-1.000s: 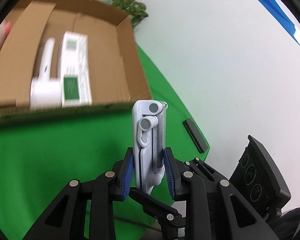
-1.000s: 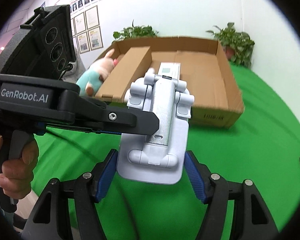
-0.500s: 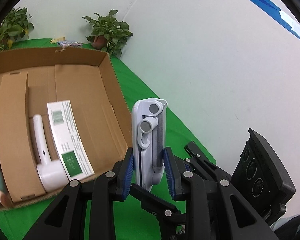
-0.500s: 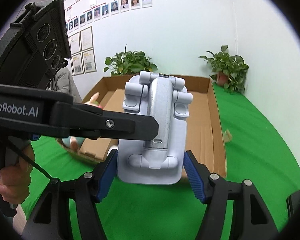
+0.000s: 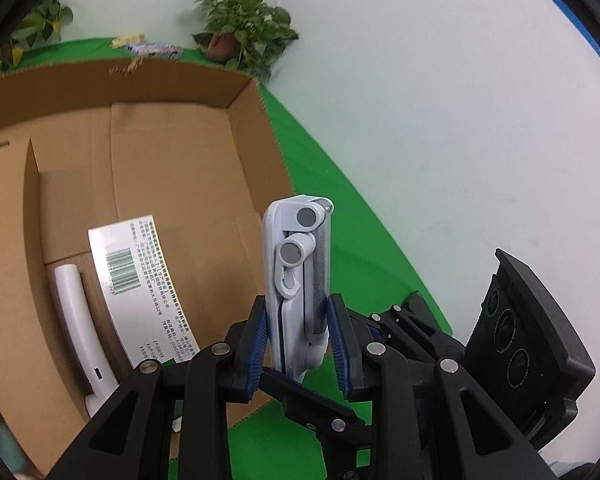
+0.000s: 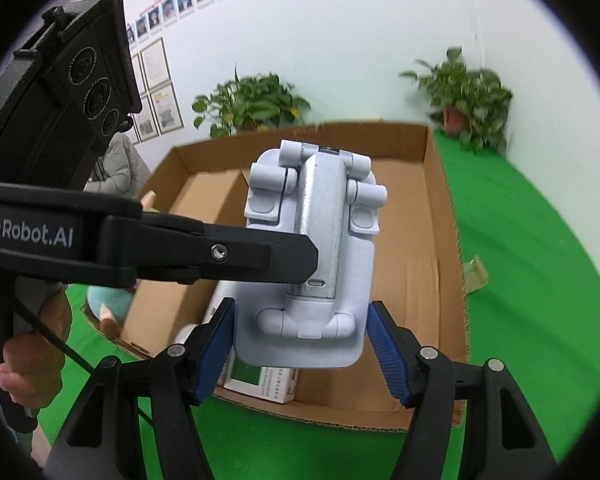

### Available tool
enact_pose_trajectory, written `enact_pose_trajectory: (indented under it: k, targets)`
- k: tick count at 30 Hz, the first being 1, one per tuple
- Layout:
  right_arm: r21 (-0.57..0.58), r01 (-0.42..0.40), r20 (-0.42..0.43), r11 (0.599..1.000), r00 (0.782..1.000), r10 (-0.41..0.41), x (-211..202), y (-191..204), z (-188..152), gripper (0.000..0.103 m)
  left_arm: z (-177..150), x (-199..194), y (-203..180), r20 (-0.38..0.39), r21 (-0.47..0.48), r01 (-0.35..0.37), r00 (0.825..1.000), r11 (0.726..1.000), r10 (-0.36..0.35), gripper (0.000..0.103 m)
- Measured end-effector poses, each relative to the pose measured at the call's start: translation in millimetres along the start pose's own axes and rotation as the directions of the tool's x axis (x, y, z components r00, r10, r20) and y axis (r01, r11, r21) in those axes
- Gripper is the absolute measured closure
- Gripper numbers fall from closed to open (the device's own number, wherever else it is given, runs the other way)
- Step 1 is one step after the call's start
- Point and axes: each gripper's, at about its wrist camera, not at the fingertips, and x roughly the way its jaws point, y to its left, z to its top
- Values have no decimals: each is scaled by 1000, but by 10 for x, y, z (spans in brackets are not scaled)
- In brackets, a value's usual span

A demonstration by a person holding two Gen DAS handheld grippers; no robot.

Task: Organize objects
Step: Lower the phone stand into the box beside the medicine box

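While both grippers clamped it from different sides, the folded white phone stand (image 6: 312,264) hung in the air above the near edge of the open cardboard box (image 6: 444,216). The right gripper (image 6: 302,344) had its blue pads pressed against the two side edges of the stand's wide base plate, with the grey metal arm of the stand facing the camera. The left gripper (image 5: 297,344) pinched the same stand (image 5: 297,276) edge-on across its thin folded thickness, the fingers standing close together on it. From the right wrist view, the left gripper's black finger (image 6: 235,256) crossed in front of the stand from the left, and a hand (image 6: 31,344) gripped its handle.

Inside the box, below and left of the stand, lay a white printed carton (image 5: 143,280) with a barcode, and just beside it a white curved handle-shaped device (image 5: 79,320). A cardboard flap (image 5: 31,216) stood up further left. The box sat on a green cloth (image 6: 540,264), and potted plants (image 6: 468,96) stood against the pale wall beyond it. A pale green soft toy (image 6: 109,300) showed at the box's left side.
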Motion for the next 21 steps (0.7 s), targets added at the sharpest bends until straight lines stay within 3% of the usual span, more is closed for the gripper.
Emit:
enact_pose_trajectory:
  k: [7,21]
  targets:
    - [58,-31,-105,998,994,37,348,-163,-124,38,-23,408,375,-62,-71,-12,998,997,7,77]
    - [116,-51,-238,992,968,77,624,-301,-367,38,-117,827,758,-140,-178,-26,990,984,1,78]
